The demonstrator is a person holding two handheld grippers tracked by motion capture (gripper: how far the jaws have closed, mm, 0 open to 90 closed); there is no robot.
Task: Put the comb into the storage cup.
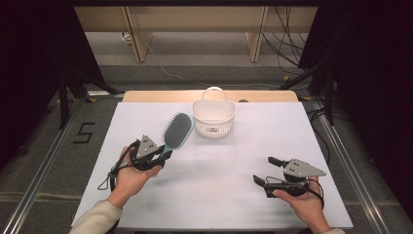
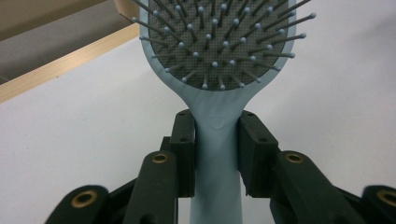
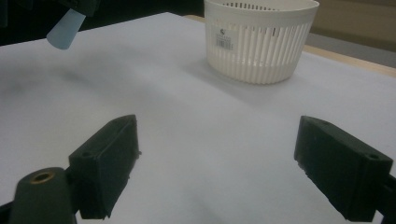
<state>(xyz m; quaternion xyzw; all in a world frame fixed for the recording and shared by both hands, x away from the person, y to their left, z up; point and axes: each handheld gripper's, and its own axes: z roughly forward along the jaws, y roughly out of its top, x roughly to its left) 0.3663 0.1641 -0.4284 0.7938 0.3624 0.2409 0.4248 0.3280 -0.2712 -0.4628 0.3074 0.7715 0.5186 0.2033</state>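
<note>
- Hairbrush [image 1: 176,130], pale blue with a dark bristle pad, is sitting over the left half of the table, its head pointing up and away toward the basket and its handle running back into the left gripper; from the high view I cannot tell whether its head is touching the sheet or hanging just above it.
- White sheet [image 1: 219,195] is covering the table [image 1: 146,96], whose wooden far edge is showing beyond it.
- White slotted basket [image 1: 213,118] is standing upright near the far edge at the middle, its loop handle rising at the back and a barcode sticker facing the right gripper view; the brush head is lying just beside its left wall.
- Left gripper [image 2: 215,140] is pinching the brush's handle just below the head, one black jaw pressing on each side of the blue neck, with the bristles facing the camera in the left gripper view.
- Left hand [image 1: 131,178] is wrapping around that tool's body, a light sleeve [image 1: 97,218] trailing off the bottom edge.
- Right gripper [image 1: 267,170] is resting low over the right side of the sheet, well apart from brush and basket, its jaws spread wide with nothing but bare sheet between them.
- Right hand [image 1: 304,202] is gripping it from below.
- Blue handle tip is poking into the upper left corner of the right gripper view.
</note>
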